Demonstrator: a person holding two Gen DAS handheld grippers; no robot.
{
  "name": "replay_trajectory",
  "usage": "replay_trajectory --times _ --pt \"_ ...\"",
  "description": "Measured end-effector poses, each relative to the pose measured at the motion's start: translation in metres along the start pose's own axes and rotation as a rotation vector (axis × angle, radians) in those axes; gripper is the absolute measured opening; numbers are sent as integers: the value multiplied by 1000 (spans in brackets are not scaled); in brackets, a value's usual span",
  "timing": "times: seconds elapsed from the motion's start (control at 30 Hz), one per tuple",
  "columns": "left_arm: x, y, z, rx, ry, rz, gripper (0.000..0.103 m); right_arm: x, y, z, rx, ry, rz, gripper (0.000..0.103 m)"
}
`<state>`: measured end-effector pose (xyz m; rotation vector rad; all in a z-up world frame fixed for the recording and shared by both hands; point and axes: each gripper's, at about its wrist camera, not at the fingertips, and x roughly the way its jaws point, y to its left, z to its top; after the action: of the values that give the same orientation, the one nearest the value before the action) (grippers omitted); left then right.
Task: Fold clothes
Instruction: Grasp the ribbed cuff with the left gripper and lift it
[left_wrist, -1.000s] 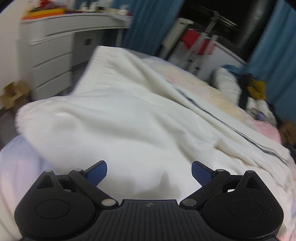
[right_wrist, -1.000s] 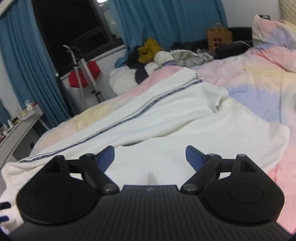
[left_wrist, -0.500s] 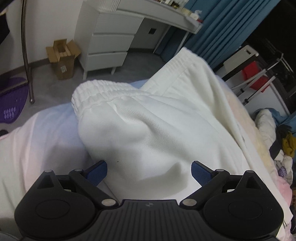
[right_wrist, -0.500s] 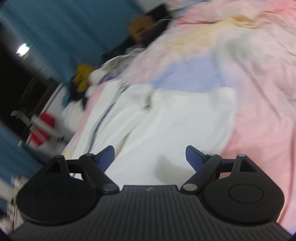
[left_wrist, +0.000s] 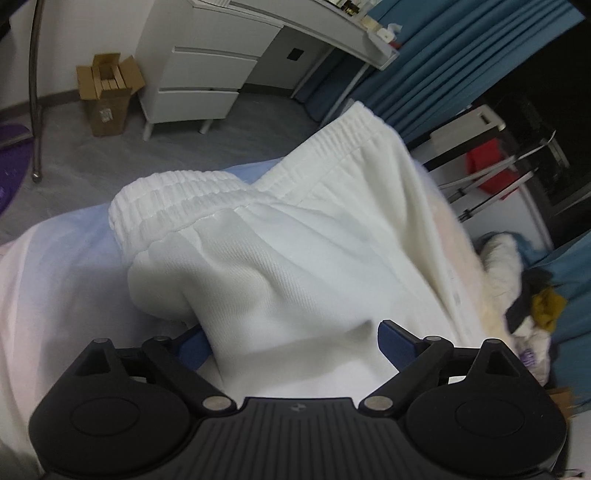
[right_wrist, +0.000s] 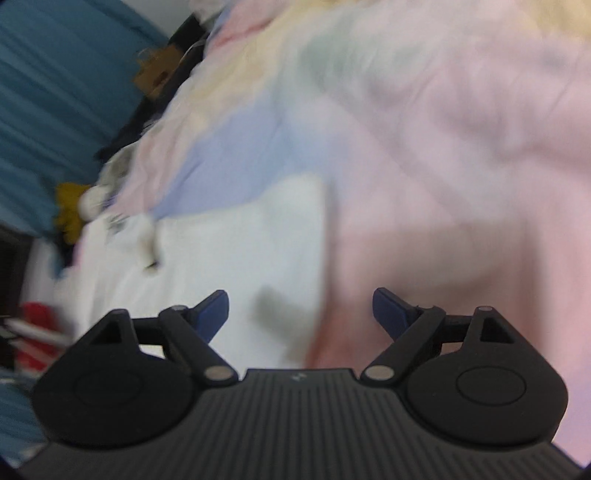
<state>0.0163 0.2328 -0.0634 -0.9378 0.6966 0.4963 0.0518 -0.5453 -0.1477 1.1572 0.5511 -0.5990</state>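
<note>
White trousers (left_wrist: 295, 258) with a ribbed elastic waistband (left_wrist: 173, 199) lie on the pastel bedspread (left_wrist: 55, 266). My left gripper (left_wrist: 291, 343) is open, its blue pads astride a bulge of the trouser fabric just below the waistband; the cloth hides part of the left pad. In the blurred right wrist view the trousers' leg end (right_wrist: 229, 258) lies on the pink bedspread (right_wrist: 443, 166). My right gripper (right_wrist: 299, 314) is open and empty, over the right edge of the leg.
White drawers (left_wrist: 199, 81), a desk (left_wrist: 332, 22) and a cardboard box (left_wrist: 107, 92) stand on the grey floor past the bed's end. A drying rack (left_wrist: 498, 173) and blue curtains (left_wrist: 424, 74) are at the right. A clothes pile (left_wrist: 524, 306) lies nearby.
My left gripper has moved closer to the waistband and fabric now sits between its pads. My right gripper has swung right and down toward the leg's edge; its view is blurred by motion.
</note>
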Motion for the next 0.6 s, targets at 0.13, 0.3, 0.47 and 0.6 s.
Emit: replay_trajectory --times 0.13,0.3,0.47,0.6 --pt "-3 10 6 -53 18 -77 94 -4 8 -3 38 3 180 87" --pt "0 31 16 -183 73 -159 88 -14 4 2 80 -24 271 87" --pt "10 45 19 -269 98 -179 72 0 -10 3 101 -30 178 82" --pt "17 40 15 -260 79 -163 48 11 1 1 -11 -49 112 46"
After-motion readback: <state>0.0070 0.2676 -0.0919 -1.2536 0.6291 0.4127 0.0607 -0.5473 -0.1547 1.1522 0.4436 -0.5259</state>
